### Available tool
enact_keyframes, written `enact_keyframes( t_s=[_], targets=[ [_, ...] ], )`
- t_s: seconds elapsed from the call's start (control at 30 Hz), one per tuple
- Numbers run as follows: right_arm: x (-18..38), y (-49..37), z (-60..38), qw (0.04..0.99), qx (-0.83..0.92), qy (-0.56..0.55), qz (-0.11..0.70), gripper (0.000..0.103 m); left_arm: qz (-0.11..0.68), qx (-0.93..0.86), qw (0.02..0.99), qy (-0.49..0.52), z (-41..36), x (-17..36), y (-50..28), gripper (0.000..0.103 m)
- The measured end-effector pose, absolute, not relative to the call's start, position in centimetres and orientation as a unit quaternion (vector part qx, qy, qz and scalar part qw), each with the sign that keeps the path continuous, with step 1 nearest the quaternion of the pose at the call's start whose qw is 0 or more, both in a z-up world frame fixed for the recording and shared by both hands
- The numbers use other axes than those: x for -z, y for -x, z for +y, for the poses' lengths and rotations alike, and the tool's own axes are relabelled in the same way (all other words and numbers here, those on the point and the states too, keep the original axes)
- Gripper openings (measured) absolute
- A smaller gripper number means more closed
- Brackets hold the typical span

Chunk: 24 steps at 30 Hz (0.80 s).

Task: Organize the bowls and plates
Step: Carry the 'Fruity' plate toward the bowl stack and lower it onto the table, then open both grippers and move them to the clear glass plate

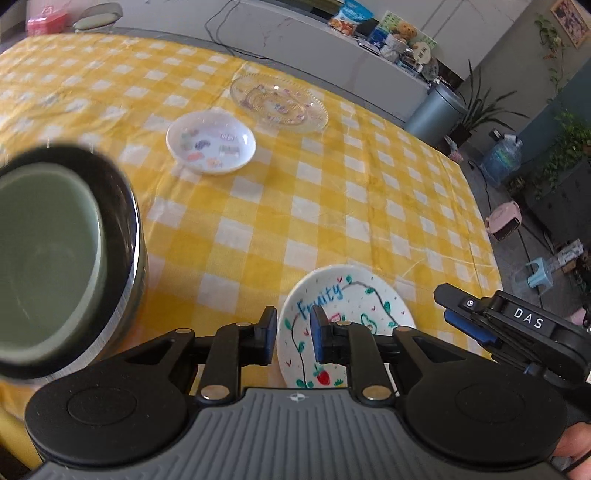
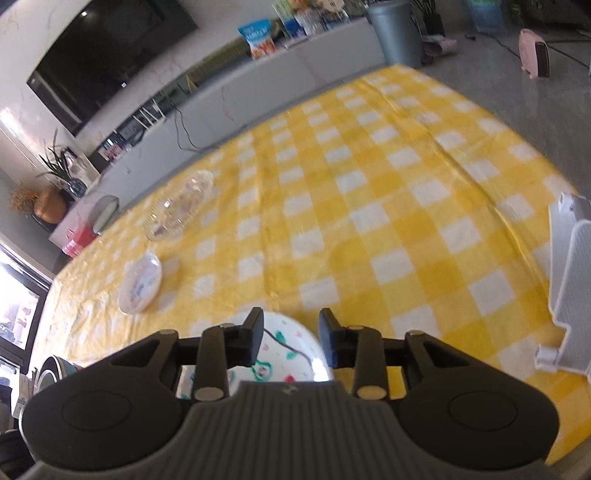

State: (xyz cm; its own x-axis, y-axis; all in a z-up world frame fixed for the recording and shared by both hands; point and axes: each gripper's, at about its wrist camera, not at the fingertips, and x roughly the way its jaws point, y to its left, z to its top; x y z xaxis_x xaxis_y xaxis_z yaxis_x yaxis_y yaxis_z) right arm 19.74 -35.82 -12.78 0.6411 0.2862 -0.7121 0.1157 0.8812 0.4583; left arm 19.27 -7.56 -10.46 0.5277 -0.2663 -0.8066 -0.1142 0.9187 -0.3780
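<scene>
A white plate painted "Fruity" [image 1: 354,302] lies on the yellow checked tablecloth [image 1: 258,206] near the front edge. My left gripper [image 1: 293,332] hovers over its left rim, open and empty. My right gripper [image 2: 291,334] is open above the same plate [image 2: 291,343]; it shows at the right of the left wrist view [image 1: 491,321]. A small white dish [image 1: 210,142] and a clear glass plate [image 1: 279,101] lie farther back. A green bowl [image 1: 40,251] sits inside a dark metal bowl [image 1: 125,236] at the left.
A white dish rack [image 2: 570,280] stands at the table's right edge. A counter with snack bags [image 2: 258,37], a grey bin [image 2: 395,29] and a TV lie beyond the table. The small dish [image 2: 140,284] and glass plate [image 2: 181,205] lie far left.
</scene>
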Motion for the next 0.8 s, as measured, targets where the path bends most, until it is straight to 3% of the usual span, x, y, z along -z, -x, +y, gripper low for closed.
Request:
enact_keyframes(
  t_s=[0.07,0.27,0.47,0.6,0.8],
  targets=[
    [12.4,-20.0,-35.6,0.876,-0.053,-0.255,0.406,0.038,0.484,0.051,0.855,0.181,-6.9,9.1,-20.2,0.022],
    [11.8,-22.0,-34.1,0.882,-0.067,-0.279,0.373,0.039,0.484,0.086,0.861,0.13,-4.9,5.2,-23.7,0.022],
    [12.7,-25.7,-32.6,0.869,-0.078,-0.303,0.384,0.039,0.474,0.102,0.866,0.122,-2.7,3.6,-28.8,0.03],
    [13.7,-28.9,-31.3,0.852,-0.084,-0.318,0.407,0.039,0.471,0.097,0.871,0.104,-1.3,3.4,-32.6,0.041],
    [14.9,-34.2,-29.4,0.83,-0.102,-0.327,0.439,0.04,0.481,0.084,0.87,0.066,-0.5,5.8,-38.6,0.042]
  ],
)
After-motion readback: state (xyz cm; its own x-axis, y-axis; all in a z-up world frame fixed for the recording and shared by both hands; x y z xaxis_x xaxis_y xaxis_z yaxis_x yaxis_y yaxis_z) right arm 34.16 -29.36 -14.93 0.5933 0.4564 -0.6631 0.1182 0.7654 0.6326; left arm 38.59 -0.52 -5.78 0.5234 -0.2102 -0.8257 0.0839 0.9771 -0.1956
